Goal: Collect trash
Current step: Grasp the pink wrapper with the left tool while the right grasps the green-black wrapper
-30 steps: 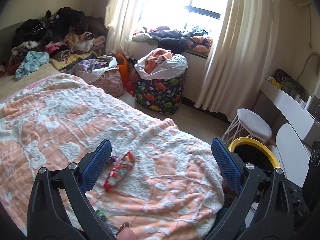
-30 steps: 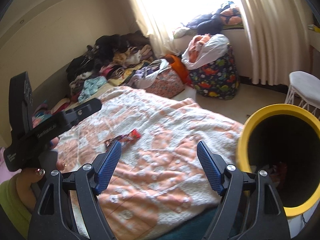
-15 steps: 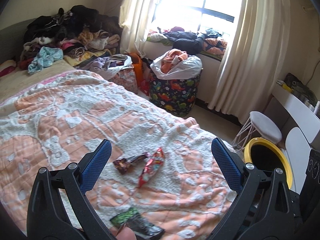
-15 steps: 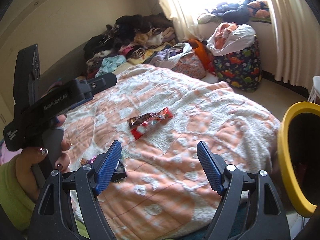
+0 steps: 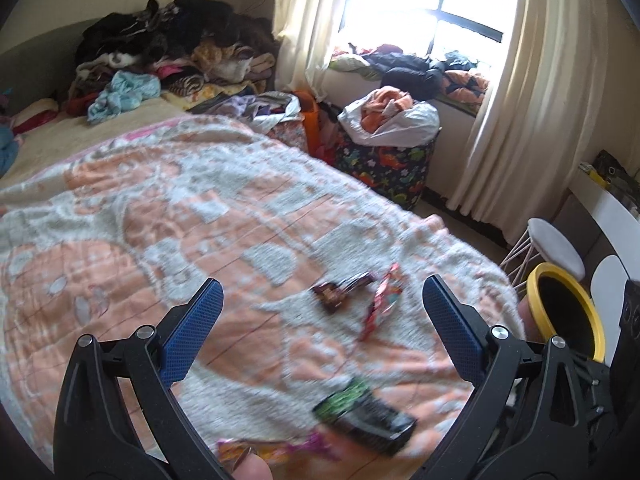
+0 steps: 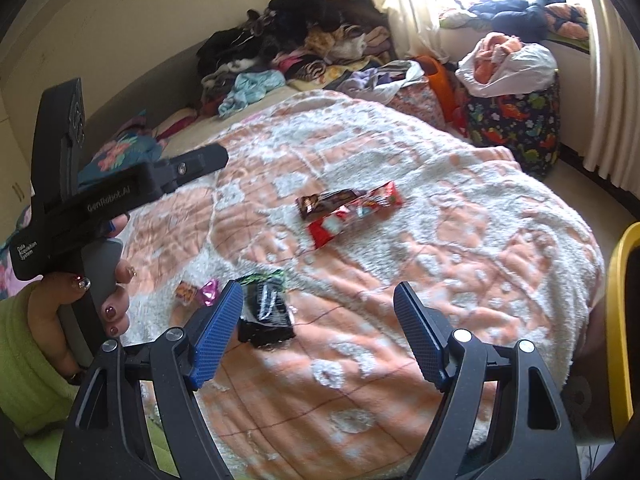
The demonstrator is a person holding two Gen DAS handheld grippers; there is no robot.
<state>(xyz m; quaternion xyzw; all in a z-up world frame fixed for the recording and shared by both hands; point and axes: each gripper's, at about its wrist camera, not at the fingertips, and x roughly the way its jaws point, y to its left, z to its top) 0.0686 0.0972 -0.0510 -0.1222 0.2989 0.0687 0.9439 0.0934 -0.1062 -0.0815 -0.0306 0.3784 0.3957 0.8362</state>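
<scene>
Hovering above the bed, my left gripper (image 5: 322, 306) and my right gripper (image 6: 318, 326) both have their jaws spread wide, with nothing between the blue pads. The trash lies on the orange-and-white blanket (image 6: 460, 240). In the right wrist view, a red wrapper (image 6: 354, 214) sits at 12 o'clock from my right jaws, touching a brown wrapper (image 6: 326, 202) just beyond it. A black-and-green wrapper (image 6: 266, 306) lies just beside my right gripper's left pad, at 10 o'clock from the gap. A small pink-and-orange wrapper (image 6: 198, 292) lies further out at 9 o'clock. In the left wrist view, the red and brown wrappers sit at 1 o'clock from my left jaws, and the black-and-green wrapper is at 5 o'clock, blurred. A yellow-rimmed bin (image 5: 566, 316) stands on the floor at 3 o'clock, beside the bed edge. A person's hand (image 6: 68, 312) in a green sleeve holds my left gripper's handle.
</scene>
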